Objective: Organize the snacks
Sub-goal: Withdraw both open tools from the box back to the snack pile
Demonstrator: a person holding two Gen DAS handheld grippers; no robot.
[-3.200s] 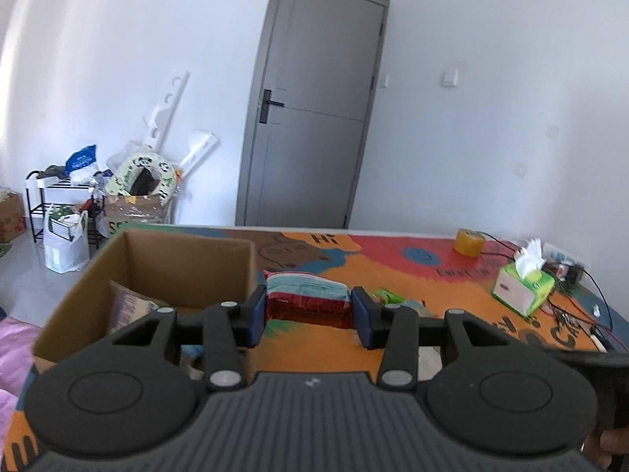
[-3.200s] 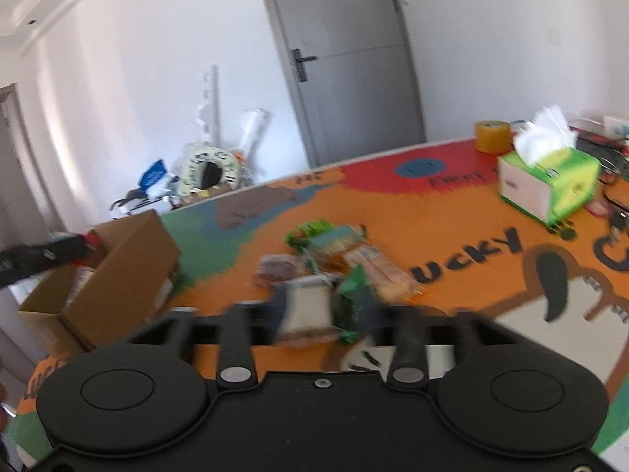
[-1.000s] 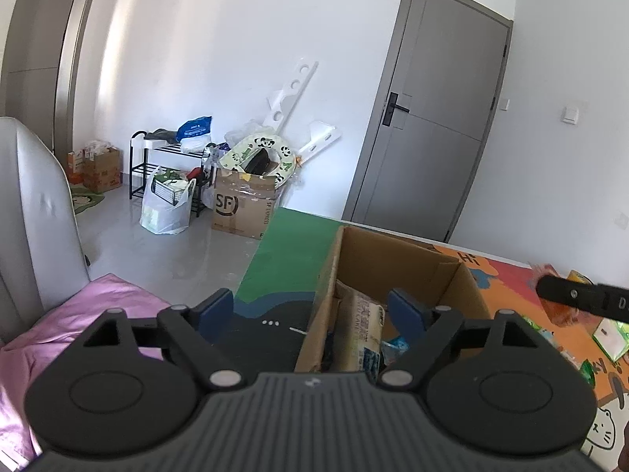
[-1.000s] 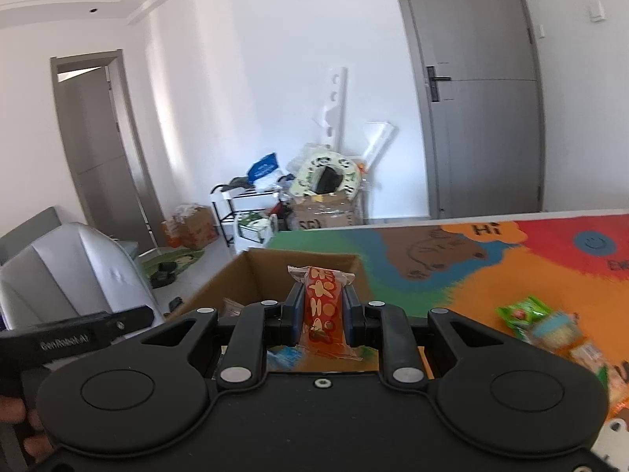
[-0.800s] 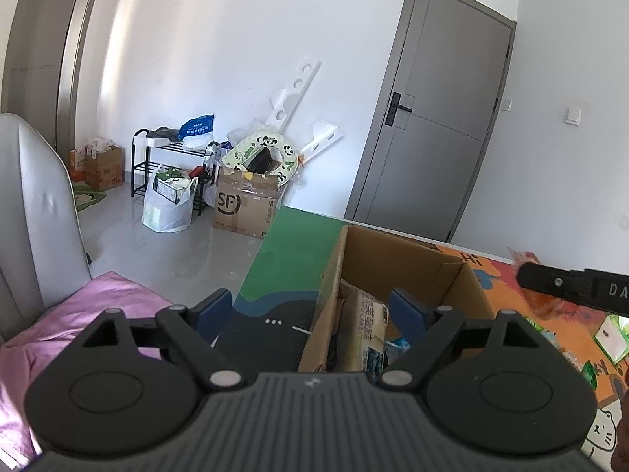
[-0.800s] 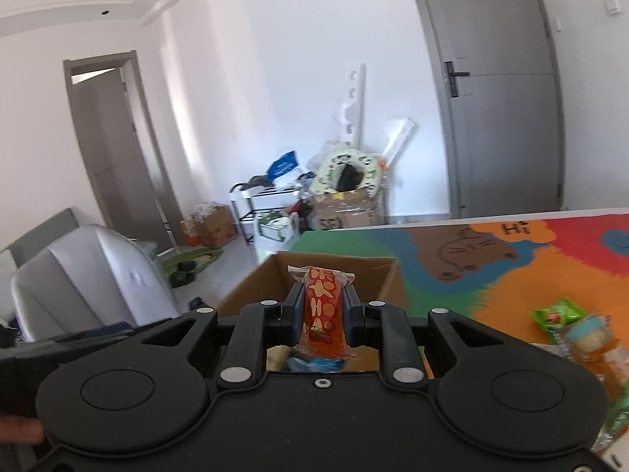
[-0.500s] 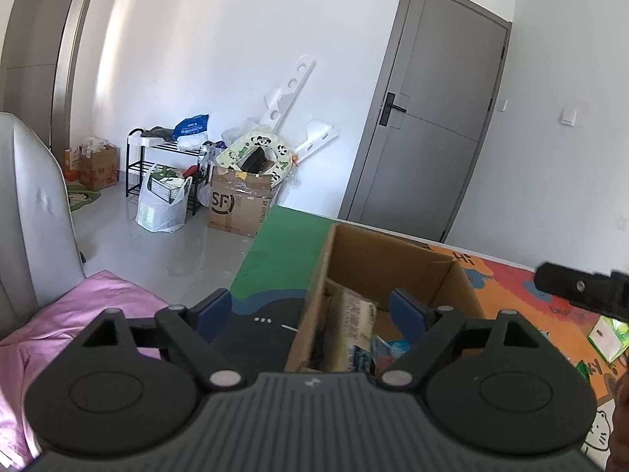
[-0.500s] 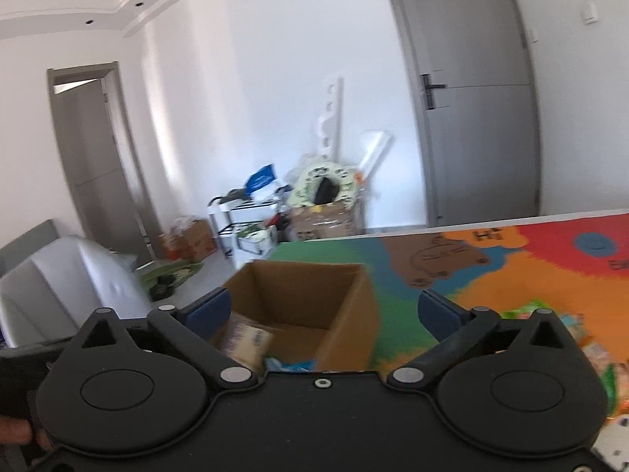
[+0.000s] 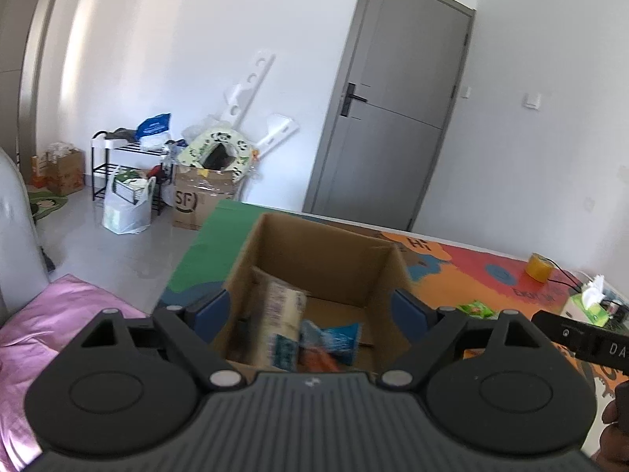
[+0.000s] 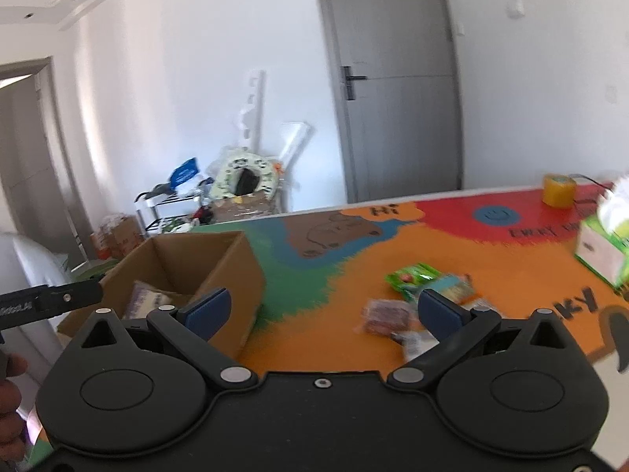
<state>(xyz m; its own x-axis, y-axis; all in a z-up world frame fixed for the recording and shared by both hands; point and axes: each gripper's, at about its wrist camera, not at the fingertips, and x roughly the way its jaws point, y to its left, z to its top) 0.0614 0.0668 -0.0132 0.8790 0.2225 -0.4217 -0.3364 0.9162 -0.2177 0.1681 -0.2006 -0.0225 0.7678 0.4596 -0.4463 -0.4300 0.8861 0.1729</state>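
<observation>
An open cardboard box (image 9: 314,247) stands at the left end of the colourful table (image 10: 511,259). Inside lie a pale packet (image 9: 283,306), a blue packet (image 9: 338,334) and an orange-red packet (image 9: 318,358). My left gripper (image 9: 310,310) hangs open just in front of the box, with nothing between its jaws. My right gripper (image 10: 322,308) is open and empty, to the right of the box (image 10: 232,275). Beyond it loose snacks lie on the table: a green packet (image 10: 412,275) and a brown packet (image 10: 387,314), both blurred.
A green tissue box (image 10: 601,244) and a yellow tape roll (image 10: 558,190) sit at the table's right end. Off the left end is a pink cloth (image 9: 47,314). Bags, a rack and boxes (image 9: 196,200) stand by the far wall.
My right gripper opened and let go of the orange-red packet, which now lies in the box, then swung right toward the loose snacks. My left gripper shifted until the box sits centred in its view.
</observation>
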